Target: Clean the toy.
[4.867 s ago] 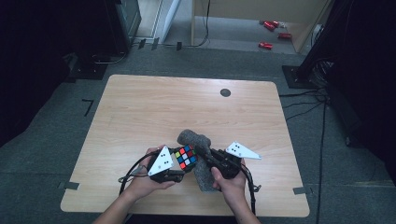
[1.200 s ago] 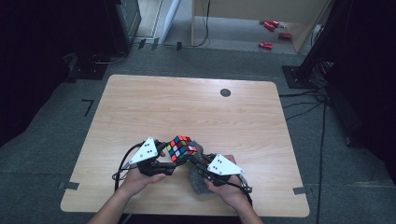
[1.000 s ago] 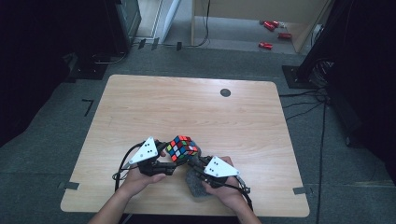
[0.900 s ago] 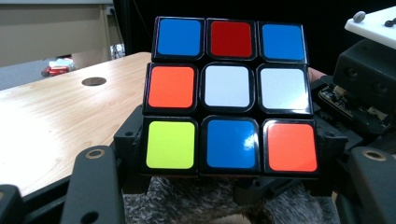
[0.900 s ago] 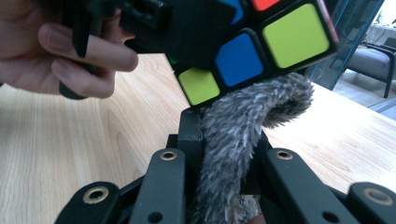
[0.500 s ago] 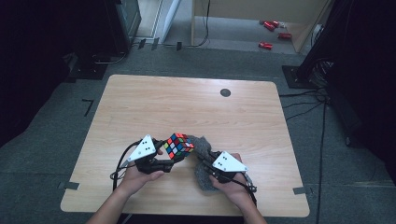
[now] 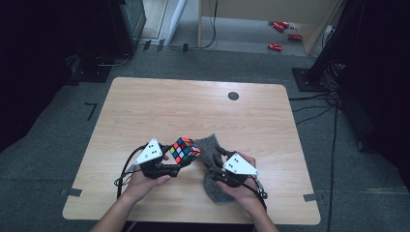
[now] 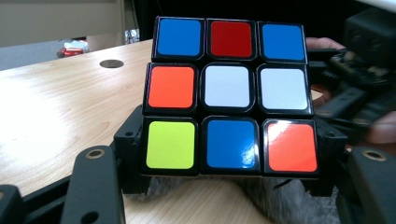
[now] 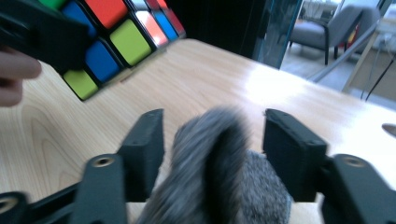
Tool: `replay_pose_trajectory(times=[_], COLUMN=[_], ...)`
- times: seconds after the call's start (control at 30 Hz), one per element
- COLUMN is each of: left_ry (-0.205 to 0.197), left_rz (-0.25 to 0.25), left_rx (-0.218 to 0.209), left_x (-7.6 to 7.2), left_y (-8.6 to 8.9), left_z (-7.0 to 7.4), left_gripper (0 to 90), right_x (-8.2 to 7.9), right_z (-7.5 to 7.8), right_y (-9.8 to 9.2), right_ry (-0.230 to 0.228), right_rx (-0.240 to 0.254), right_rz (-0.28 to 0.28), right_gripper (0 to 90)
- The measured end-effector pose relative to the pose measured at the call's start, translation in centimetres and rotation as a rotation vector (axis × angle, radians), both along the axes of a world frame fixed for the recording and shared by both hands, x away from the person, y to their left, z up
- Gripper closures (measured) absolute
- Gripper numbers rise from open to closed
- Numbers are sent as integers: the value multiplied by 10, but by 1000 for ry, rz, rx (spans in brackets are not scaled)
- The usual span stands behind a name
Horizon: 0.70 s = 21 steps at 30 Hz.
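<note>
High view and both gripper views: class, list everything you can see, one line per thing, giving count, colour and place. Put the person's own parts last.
Table: one, light wood, centre of the high view.
Puzzle cube: one, multicoloured stickers on black, held above the table's near edge in the left tool.
Cloth: one, grey and fuzzy, on the table right of the cube; a fold rises between the right tool's jaws.
Round insert: one, dark, far part of the tabletop.
Small items: several, red, on the floor beyond the table.
Chair: one, grey, background of the right gripper view.
Left tool: one, black, shut on the cube.
Right tool: one, black, jaws just opened, apart from the cloth.
Hands: two, at the near edge.
</note>
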State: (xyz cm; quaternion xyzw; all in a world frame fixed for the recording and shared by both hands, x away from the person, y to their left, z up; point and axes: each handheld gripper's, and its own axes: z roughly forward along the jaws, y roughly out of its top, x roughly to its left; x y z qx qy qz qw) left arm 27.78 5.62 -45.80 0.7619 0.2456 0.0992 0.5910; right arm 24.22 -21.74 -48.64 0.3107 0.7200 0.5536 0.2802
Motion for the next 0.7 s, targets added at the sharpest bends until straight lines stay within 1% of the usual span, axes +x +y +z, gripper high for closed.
replay_pose_trajectory(times=[0.07, 0.13, 0.17, 0.23, 0.3, 0.4, 0.5, 0.6, 0.67, 0.7], left_ry=[29, 68, 78, 96, 108, 128, 143, 183, 214, 220], left_rz=[17, 41, 43, 43, 38, 24, 6, -10, -31, -42], left_rx=[-13, -9, -10, -11, -9, -15, -10, -21, -23, -17], left_x=[2, 4, 4, 4, 3, 1, -1, -1, -2, -2], left_y=[0, -1, -1, -3, -5, -8, -12, -15, -18, -19], left_z=[1, 3, 3, 4, 4, 6, 8, 9, 9, 9], left_gripper=[349, 350, 349, 350, 350, 349, 349, 349, 349, 349], right_x=[-3, -6, -7, -9, -11, -12, -13, -14, -15, -15], right_z=[3, 5, 5, 4, 2, 1, 0, -1, -1, -1], right_y=[1, 5, 9, 14, 20, 26, 30, 33, 35, 35], right_ry=[-26, -55, -74, -94, -118, -147, -175, -202, -222, -230], right_rx=[40, 40, 31, 15, -20, -45, -73, -93, -102, -106], right_rz=[22, 46, 61, 76, 84, 82, 80, 75, 70, 70], right_gripper=[252, 235, 228, 214, 203, 176, 166, 168, 184, 193])
